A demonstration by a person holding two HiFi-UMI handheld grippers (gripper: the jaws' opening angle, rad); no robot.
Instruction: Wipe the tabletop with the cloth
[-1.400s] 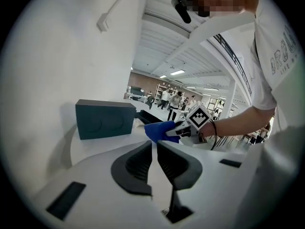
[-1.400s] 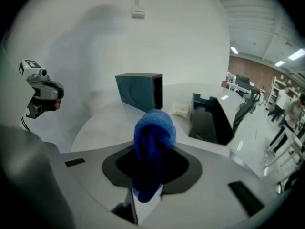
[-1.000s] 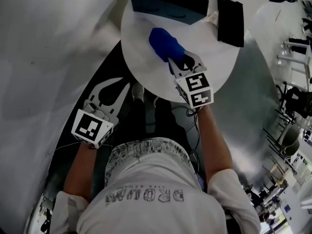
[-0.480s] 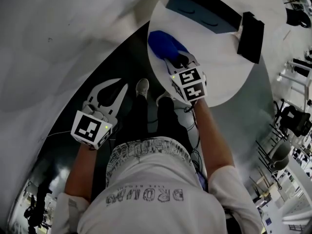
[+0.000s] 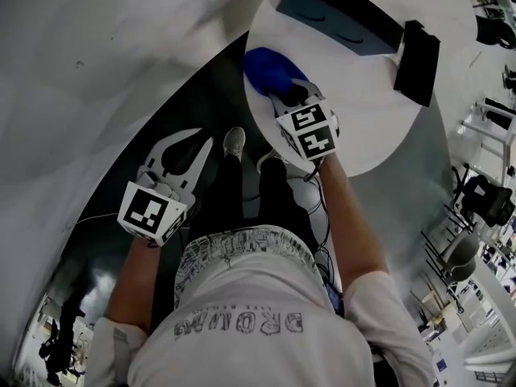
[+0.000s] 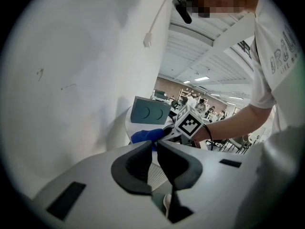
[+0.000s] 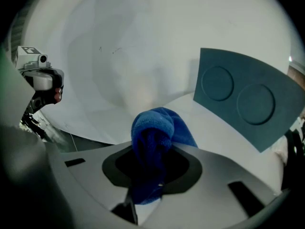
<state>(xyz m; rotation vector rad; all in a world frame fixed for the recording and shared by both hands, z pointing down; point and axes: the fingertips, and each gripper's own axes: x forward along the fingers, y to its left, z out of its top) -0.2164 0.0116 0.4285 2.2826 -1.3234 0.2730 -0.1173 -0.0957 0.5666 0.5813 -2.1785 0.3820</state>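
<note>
Now — right gripper [image 5: 284,97] jaws clamped on cloth [image 5: 270,69] at tabletop [image 5: 363,115] edge | left gripper [image 5: 197,147] jaws together

Bare tabletop [image 5: 367,107] before teal panel [image 5: 339,16]

two grippers show, a left gripper [image 5: 192,140] and a right gripper [image 5: 287,97], each carrying one marker cube [image 5: 151,212]. there is one blue cloth [image 5: 270,71], one round white table [image 5: 363,123], one grey-blue panel [image 5: 339,22] with two round dents [image 7: 218,82], one black block [image 5: 417,51] and one person [image 5: 242,321].
</note>
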